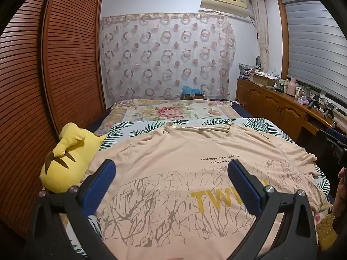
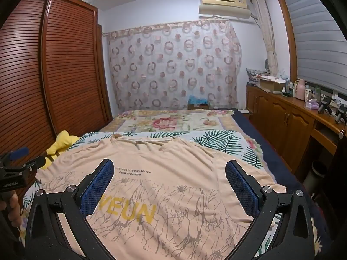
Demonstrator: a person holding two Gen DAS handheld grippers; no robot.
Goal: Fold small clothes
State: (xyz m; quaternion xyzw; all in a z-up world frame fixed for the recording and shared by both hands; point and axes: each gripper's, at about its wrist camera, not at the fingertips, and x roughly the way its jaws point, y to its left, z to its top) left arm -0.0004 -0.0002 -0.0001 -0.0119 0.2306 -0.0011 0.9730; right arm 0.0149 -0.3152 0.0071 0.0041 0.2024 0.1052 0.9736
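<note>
A peach T-shirt [image 1: 173,162] lies spread flat, print side up, on the leaf-patterned bedsheet [image 1: 141,127], its neckline toward 12 o'clock and its hem toward 6 o'clock in both wrist views. Brown branch patterns, yellow block letters and two lines of small black text show on its chest.

The left gripper [image 1: 171,186] hangs above the lower part of the shirt with its blue-padded fingers [image 1: 102,186] spread wide and nothing between them. The right gripper [image 2: 169,186] hangs over the same shirt, tilted a little downward, its jaws also wide apart and empty. In the right wrist view, the left gripper's black frame shows at 9 o'clock, with a hand [image 2: 10,205] on its handle.

A yellow plush toy [image 1: 65,162] rests at the shirt's 9 o'clock edge, touching the sleeve area. Beyond the sheet, toward 12 o'clock, lies a floral blanket [image 1: 171,110], then a circle-patterned curtain [image 1: 167,56]. A slatted wooden wardrobe [image 1: 54,65] fills the 9 o'clock side; a wooden cabinet [image 1: 275,106] with clutter on top runs along 3 o'clock under window blinds [image 1: 314,43]. An air conditioner [image 1: 225,0] sits at 1 o'clock.
</note>
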